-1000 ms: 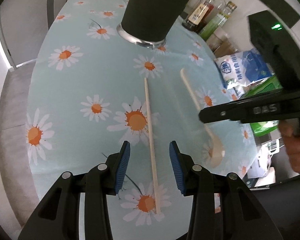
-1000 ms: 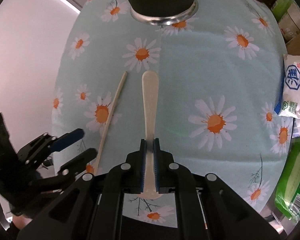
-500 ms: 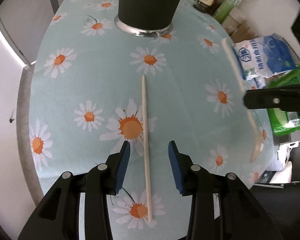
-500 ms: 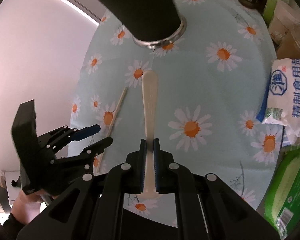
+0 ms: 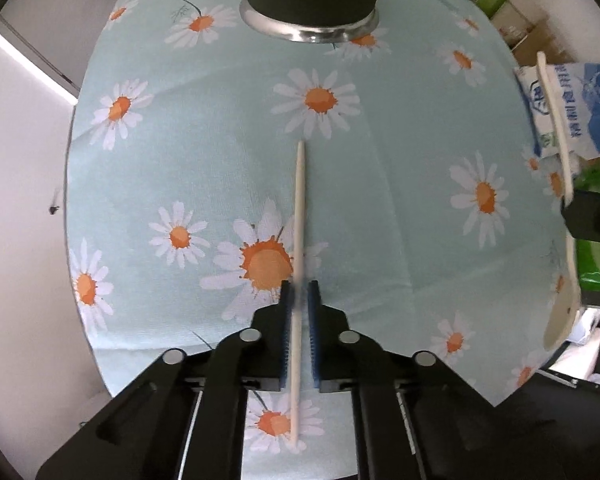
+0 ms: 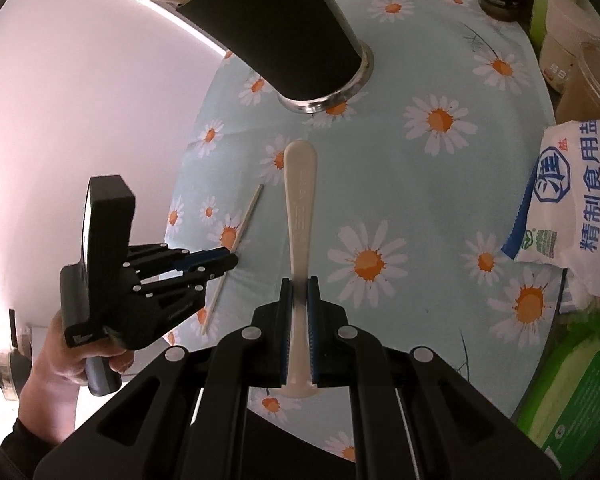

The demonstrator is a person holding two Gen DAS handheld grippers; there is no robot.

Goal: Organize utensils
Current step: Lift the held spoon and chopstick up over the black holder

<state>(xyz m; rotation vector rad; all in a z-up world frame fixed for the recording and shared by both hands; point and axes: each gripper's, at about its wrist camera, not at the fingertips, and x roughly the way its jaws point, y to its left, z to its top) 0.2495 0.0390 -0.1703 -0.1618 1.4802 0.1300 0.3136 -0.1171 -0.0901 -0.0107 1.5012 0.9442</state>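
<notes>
Gripping a slender pale chopstick [image 5: 299,216], blue ribbed jaws have just closed.

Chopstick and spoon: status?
Left gripper just closed on the chopstick, which lies on the cloth. Right gripper holds the spoon. Holder ahead, nothing blocking.

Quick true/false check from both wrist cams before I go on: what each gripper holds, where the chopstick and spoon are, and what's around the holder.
1. The left gripper has its fingers closed on the chopstick. True; they have just been closing on it.
2. The right gripper is empty. False: it is shut on the white spoon.
3. The spoon lies flat on the tablecloth. False: it is held above it.
4. The black utensil holder already has sticks in it. True; several show at its rim.
5. The salt bag sits left of the holder. False: it is at the table's right edge.
</notes>
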